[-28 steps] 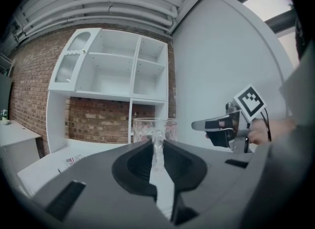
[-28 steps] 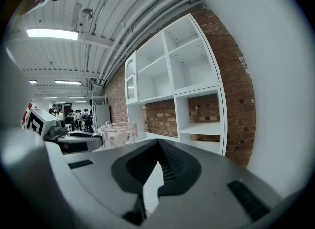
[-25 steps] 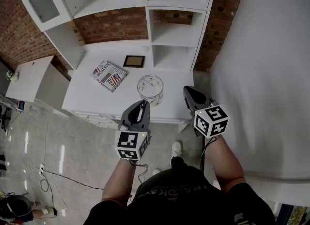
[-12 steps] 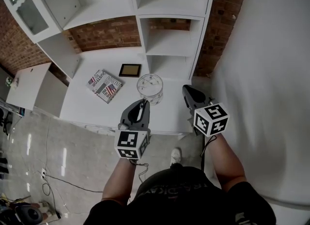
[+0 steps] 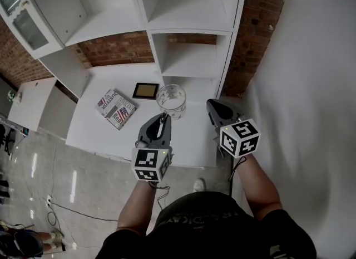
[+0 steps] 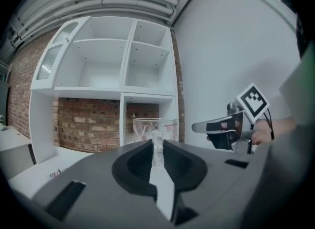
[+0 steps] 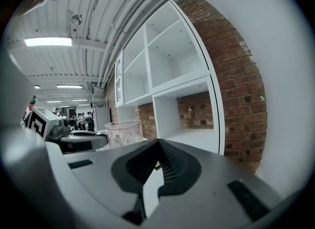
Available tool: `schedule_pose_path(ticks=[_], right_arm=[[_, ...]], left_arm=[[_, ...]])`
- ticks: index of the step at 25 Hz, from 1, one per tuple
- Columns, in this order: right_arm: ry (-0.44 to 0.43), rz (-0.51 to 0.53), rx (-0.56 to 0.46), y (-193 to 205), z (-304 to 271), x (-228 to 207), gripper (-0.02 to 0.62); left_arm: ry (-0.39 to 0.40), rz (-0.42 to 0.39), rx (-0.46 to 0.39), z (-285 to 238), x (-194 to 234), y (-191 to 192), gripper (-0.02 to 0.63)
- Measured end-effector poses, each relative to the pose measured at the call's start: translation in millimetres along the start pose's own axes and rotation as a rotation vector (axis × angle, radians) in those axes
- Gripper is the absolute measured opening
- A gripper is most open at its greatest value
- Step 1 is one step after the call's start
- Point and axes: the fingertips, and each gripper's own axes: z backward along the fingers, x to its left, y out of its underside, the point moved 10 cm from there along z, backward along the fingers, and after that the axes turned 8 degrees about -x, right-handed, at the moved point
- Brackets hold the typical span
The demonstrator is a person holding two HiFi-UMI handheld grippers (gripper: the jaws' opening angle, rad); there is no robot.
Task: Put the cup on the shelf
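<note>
Item: cup (image 5: 171,101), clear glass with a faint pink pattern, upright, carried over the white bench (image 5: 105,135).
Held by: left hand-held gripper (image 5: 163,120), at the cup's 6 o'clock, jaws narrow and clamped on the near wall at the rim (glass visible between the pads in the left gripper view).
Adjacent: right hand-held gripper (image 5: 213,106), at 3 o'clock, jaws closed together, nothing between them.
On bench: picture frame (image 5: 146,90) at 10 o'clock; magazine (image 5: 115,108) at 9 o'clock.
Beyond: white shelf (image 5: 186,66) at 12 o'clock, compartments bare; brick wall (image 5: 119,49) behind.
</note>
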Motion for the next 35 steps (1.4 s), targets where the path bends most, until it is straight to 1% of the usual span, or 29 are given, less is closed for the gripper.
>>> schedule_pose_path(ticks=[5,9,17,29,35], right_arm=[[-0.023,0.0,0.005,-2.5,-11.4,-26.2,0.0],[-0.021,-0.016,0.008,-0.9,-18.6,-48.2,0.0],[-0.012,-0.035,0.01,-2.5,-34.7,-69.2,0.0],[0.037,-0.045,0.012,-3.4,-79.6,-82.4,0.0],[0.062,-0.051,0.024,0.0,-99.0,-85.1,0.0]], left_arm=[[-0.018,-0.006,0.006,-31.6,-5.3,-1.2,0.035],[-0.036,-0.009,0.009,-54.5,-8.4,1.9,0.035],[-0.034,-0.018,0.016,-91.3,-4.2,2.4,0.035],[0.005,-0.029,0.014,-151.5,35.5,11.0,0.034],[0.011,-0.01,0.026,-175.9,56.3,18.3,0.034]])
